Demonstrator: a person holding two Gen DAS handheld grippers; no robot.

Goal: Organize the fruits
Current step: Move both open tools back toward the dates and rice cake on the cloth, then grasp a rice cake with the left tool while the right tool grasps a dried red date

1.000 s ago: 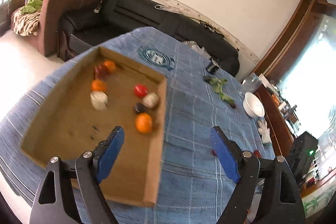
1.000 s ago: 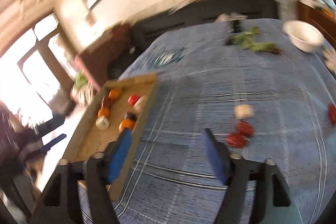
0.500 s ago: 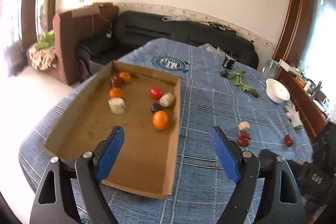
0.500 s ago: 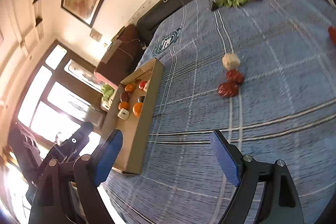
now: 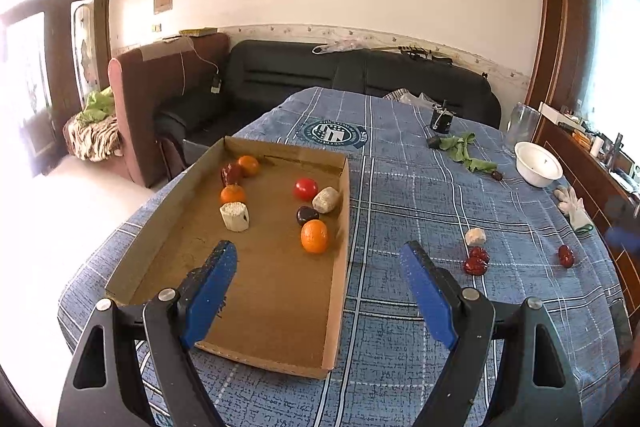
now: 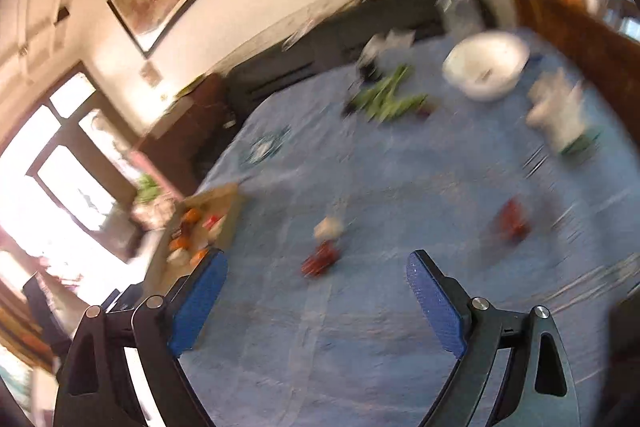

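Two grippers hung above the table, both with jaws spread wide and nothing between them. The left gripper (image 5: 318, 259) hovered over the near end of the cardboard tray (image 5: 344, 267), which lay on the blue checked tablecloth (image 5: 400, 367). The right gripper (image 6: 316, 267) was caught in motion blur, aimed at the loose fruit on the cloth.

Inside the tray, from near to far, sat an orange (image 5: 314, 235), a dark plum-like fruit (image 5: 306, 215), a pale lump (image 5: 327, 199) and a pale stub (image 5: 235, 215), a red tomato (image 5: 305, 189), a second orange (image 5: 233, 194), then a dark red fruit (image 5: 231, 174) touching a third orange (image 5: 248, 165) at the far corner.

Still outside, at about 3 o'clock from the tray, lay two red fruits (image 5: 476, 261) touching each other, with another pale lump (image 5: 475, 237) just beyond them; a lone red fruit (image 5: 566, 255) lay well apart toward the table's right edge. In the right wrist view that red pair (image 6: 320, 259) sat just ahead of the open jaws.

Judging from this, the sorting was partly done, and the step in hand looked like a reach for the red pair. The next move would call for lowering the right gripper so its jaws straddled only one fruit, since the two touched.

Farther off were green leaves (image 5: 464, 151), a white bowl (image 5: 538, 169) and a white glove (image 5: 574, 207). A round crest (image 5: 334, 133) was printed on the cloth at 12 o'clock; its lettering was too small to read.
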